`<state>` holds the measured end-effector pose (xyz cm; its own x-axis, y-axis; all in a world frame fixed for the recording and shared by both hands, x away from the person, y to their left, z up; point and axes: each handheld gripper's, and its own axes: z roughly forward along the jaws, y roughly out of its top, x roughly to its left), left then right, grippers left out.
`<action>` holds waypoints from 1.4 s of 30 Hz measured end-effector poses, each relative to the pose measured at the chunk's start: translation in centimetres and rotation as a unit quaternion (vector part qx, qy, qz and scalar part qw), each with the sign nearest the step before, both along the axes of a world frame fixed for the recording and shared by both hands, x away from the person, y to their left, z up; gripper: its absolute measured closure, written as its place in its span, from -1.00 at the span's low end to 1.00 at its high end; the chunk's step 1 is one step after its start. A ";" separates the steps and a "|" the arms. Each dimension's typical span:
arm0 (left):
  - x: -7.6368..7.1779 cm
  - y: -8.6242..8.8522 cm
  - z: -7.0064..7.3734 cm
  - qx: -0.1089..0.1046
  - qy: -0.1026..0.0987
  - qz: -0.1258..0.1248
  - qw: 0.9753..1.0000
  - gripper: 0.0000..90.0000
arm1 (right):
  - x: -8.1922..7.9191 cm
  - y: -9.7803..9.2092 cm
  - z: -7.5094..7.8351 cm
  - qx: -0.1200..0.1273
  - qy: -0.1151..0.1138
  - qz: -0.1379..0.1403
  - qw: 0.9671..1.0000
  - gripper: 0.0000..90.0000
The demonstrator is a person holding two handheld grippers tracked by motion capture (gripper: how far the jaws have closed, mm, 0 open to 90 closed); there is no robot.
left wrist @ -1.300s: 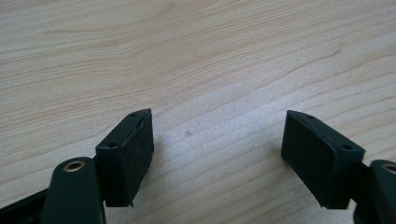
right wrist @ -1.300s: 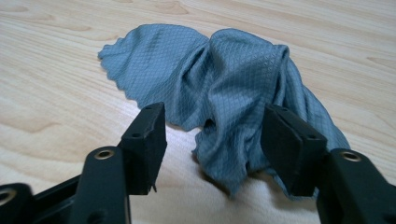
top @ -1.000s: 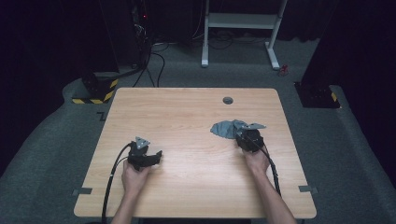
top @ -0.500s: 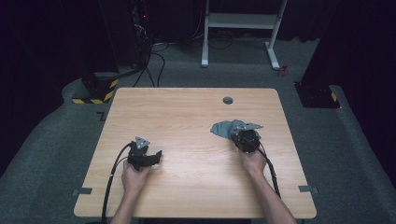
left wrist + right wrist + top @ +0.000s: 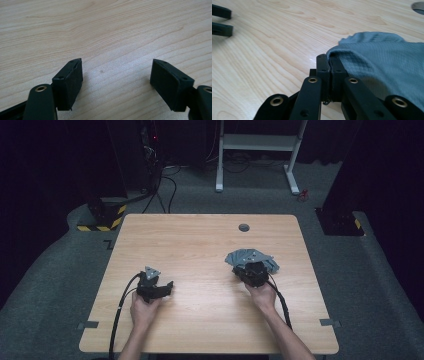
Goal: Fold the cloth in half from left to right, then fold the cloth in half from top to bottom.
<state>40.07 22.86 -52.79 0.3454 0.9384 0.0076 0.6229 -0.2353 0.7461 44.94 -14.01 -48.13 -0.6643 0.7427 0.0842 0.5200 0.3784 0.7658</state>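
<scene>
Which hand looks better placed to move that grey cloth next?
The right. Its tool is already shut on the edge of the grey cloth. The left tool sits open over bare table, well apart from the cloth, so it would have to travel across first.
</scene>
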 end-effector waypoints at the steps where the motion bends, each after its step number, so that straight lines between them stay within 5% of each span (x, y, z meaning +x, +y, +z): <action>1: 0.0 0.0 0.0 0.000 0.001 0.000 1.000 -0.41 | -0.1 0.2 0.1 0.000 0.001 0.004 1.000 0.96; 10: 0.0 0.0 0.0 0.000 0.001 0.000 1.000 -0.41 | -1.5 2.4 0.4 0.008 0.003 0.046 0.999 0.96; 20: 0.0 0.0 0.0 0.000 0.001 0.001 1.000 -0.41 | -3.3 6.5 0.0 0.002 0.014 0.111 0.994 0.96; 31: 0.0 -0.5 0.0 -0.010 0.000 0.008 1.000 -0.41 | -5.7 9.5 -3.2 -0.012 0.044 0.167 0.985 0.85; 33: 0.0 -0.8 0.1 -0.019 0.004 0.004 1.000 -0.39 | -5.9 9.4 -3.4 -0.008 0.046 0.164 0.985 0.61; 35: 0.1 -0.8 0.3 -0.058 0.012 -0.004 0.998 -0.37 | -6.2 9.2 -3.3 -0.008 0.048 0.159 0.986 0.49; 38: -0.1 -1.2 1.1 -0.069 -0.012 -0.002 0.998 -0.35 | -6.7 8.0 -2.6 -0.008 0.030 0.145 0.989 0.31; 42: 0.2 -2.2 2.3 -0.070 0.001 -0.015 0.997 -0.26 | -6.8 5.2 -1.4 0.001 0.016 0.111 0.994 0.20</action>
